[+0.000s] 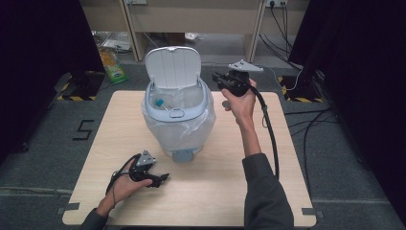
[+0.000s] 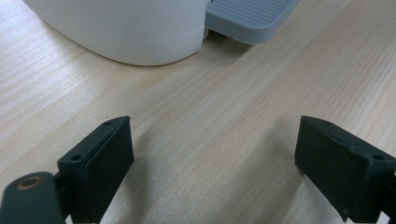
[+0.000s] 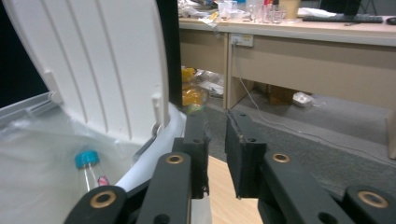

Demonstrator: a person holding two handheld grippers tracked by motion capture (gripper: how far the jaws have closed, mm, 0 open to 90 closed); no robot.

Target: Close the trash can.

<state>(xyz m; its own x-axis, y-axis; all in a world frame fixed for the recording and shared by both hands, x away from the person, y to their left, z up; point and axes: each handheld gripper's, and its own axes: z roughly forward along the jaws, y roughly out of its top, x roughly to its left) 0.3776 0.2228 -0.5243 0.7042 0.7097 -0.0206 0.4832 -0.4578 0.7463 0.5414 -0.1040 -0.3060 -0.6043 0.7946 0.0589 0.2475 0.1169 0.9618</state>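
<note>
Nearest the high camera, at the table's 7 o'clock, left gripper lies low on the wood in the person's left hand, jaws pointing toward 3 o'clock; the left gripper view shows them spread wide with bare tabletop between, nothing held. Ahead of those jaws in that view, at 12 o'clock, sit the rounded white base of the pedal bin and its grey foot pedal, both resting on the table and apart from the jaws. From above, bin sits at table centre, toward the far edge, with a clear plastic liner folded over its rim and hanging down the outside. Lid is open, standing upright at the bin's 12 o'clock. Inside the liner lies a small clear bottle with a blue cap, tilted, near the 9 o'clock side of the opening; the right gripper view shows the same bottle down in the bin, cap uppermost. Right gripper is held in the air in the right hand at the bin's 2 o'clock, just beside the rim, jaws pointing toward 9 o'clock. Its own view shows the two jaws drawn nearly together, a narrow gap left, nothing between them. Small dark round object on the table below the right hand; cannot tell what it is
</note>
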